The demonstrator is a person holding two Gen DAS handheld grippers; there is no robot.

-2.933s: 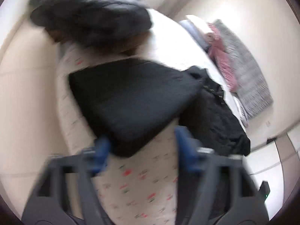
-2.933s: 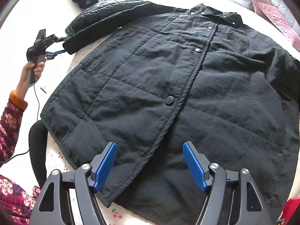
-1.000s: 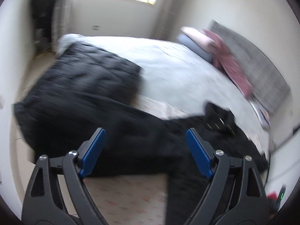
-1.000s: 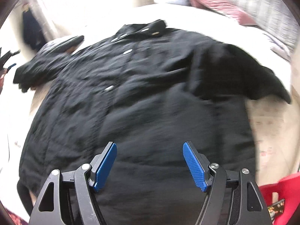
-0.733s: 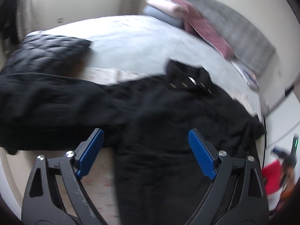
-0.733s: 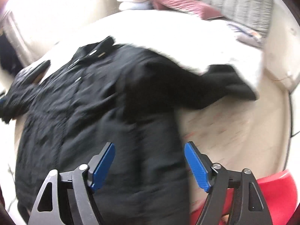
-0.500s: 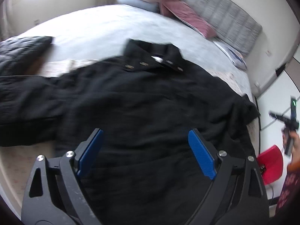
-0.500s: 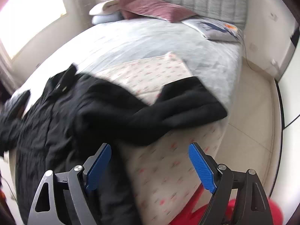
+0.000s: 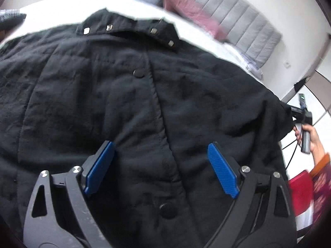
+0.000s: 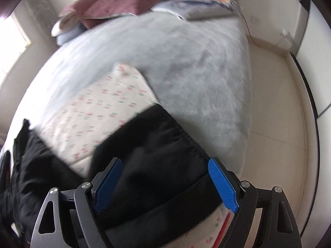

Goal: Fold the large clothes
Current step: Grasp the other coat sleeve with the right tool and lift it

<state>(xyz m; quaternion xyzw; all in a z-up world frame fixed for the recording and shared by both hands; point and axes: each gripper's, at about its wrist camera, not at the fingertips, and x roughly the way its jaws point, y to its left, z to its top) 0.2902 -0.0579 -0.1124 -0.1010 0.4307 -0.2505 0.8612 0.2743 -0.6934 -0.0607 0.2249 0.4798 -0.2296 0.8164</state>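
Observation:
A large black quilted jacket [image 9: 128,95] lies spread front-up on the bed, collar [image 9: 128,29] at the far side and snap buttons down the middle. My left gripper [image 9: 161,167] is open and empty, hovering over the jacket's lower front. My right gripper [image 10: 165,184] is open and empty, its blue pads either side of the jacket's right sleeve [image 10: 153,157], close above the cuff end. The right gripper also shows at the jacket's right edge in the left wrist view [image 9: 302,113].
The bed has a grey blanket [image 10: 186,62] and a cherry-print sheet [image 10: 99,111]. Pink and white pillows [image 10: 115,6] and a grey headboard [image 9: 238,18] are at the far end. A red stool [image 9: 300,198] stands by the bed. Beige floor [image 10: 275,124] lies to the right.
Both grippers swung and moved in: the left from the jacket's left sleeve to close over its buttoned front, the right from the jacket's body out to the right sleeve. Both stayed open.

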